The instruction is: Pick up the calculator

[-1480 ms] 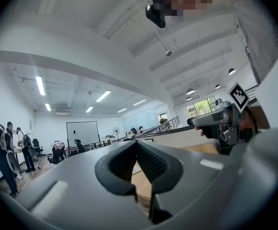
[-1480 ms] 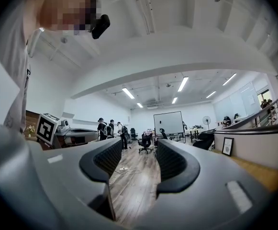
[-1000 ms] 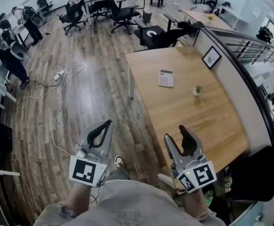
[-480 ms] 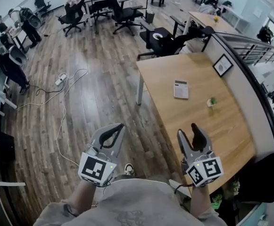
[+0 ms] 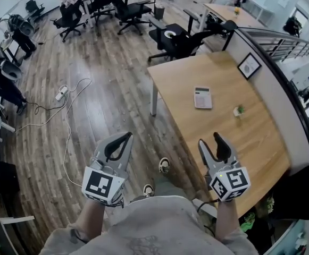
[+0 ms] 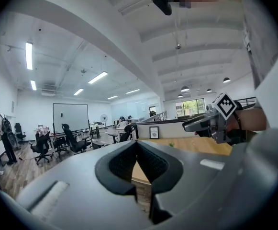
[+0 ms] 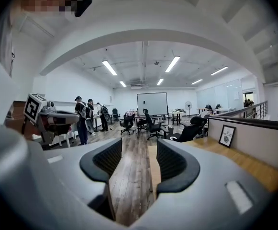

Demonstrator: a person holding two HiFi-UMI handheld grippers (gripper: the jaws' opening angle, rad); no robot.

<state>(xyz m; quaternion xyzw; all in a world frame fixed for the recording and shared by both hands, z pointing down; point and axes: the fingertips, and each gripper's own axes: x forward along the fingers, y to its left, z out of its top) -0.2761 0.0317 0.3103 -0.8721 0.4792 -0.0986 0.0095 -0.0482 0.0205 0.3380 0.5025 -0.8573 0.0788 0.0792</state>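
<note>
Our left tool (image 5: 125, 136) is pressed together on nothing, and our right tool (image 5: 210, 141) is spread and empty. The calculator (image 5: 202, 97) lies flat on the wooden counter (image 5: 226, 134), well ahead of both.

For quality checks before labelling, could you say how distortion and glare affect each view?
Head view: fisheye bends the table edge; calculator small but sharp. Left gripper view: black vignette, windows bright. Right gripper view: same vignette, ceiling lights glare mildly.
</note>
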